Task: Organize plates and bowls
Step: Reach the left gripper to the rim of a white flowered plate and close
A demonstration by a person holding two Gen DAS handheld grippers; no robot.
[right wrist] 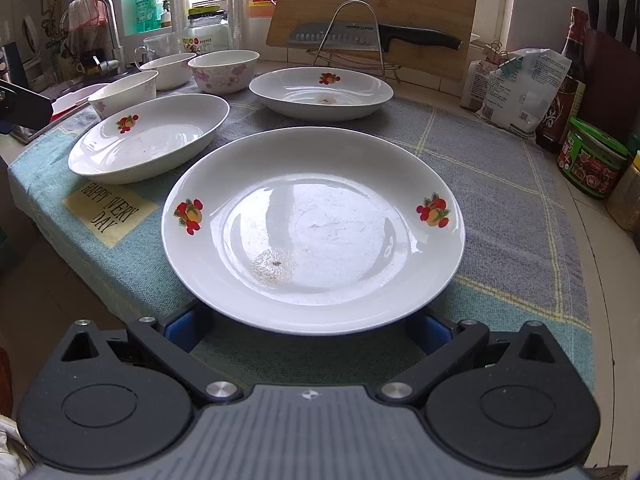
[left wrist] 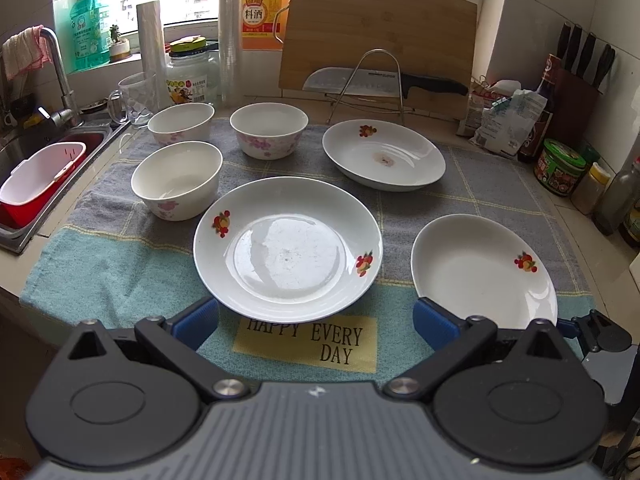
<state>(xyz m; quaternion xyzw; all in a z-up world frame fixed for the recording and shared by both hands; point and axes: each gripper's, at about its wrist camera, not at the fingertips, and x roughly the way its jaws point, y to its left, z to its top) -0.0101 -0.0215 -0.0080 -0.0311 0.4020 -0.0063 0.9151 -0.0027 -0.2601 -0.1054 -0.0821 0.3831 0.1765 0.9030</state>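
Three plates and three bowls sit unstacked on the towel (left wrist: pixel 120 264); sorting looks barely begun.

Middle plate (left wrist: pixel 288 248) lies dead ahead of the left gripper (left wrist: pixel 316 320), its near rim between the blue pads, fingers spread wide, gripping nothing. Right-hand plate (right wrist: pixel 312 228) lies the same way before the right gripper (right wrist: pixel 308 330), jaws also apart, rim just over the pads.

Far plate (left wrist: pixel 384 156) sits at 1 o'clock from the middle plate. Bowls cluster at 10 to 11 o'clock: near bowl (left wrist: pixel 176 180), back-left bowl (left wrist: pixel 182 122), back-right bowl (left wrist: pixel 268 130).

Judgement: approach step. Next move calls for sliding a finger under a rim and closing, then lifting one plate onto another.

Left view shows the sink (left wrist: pixel 24 160) and red tub (left wrist: pixel 36 184); right view shows a stain in its plate, unseen from the left.
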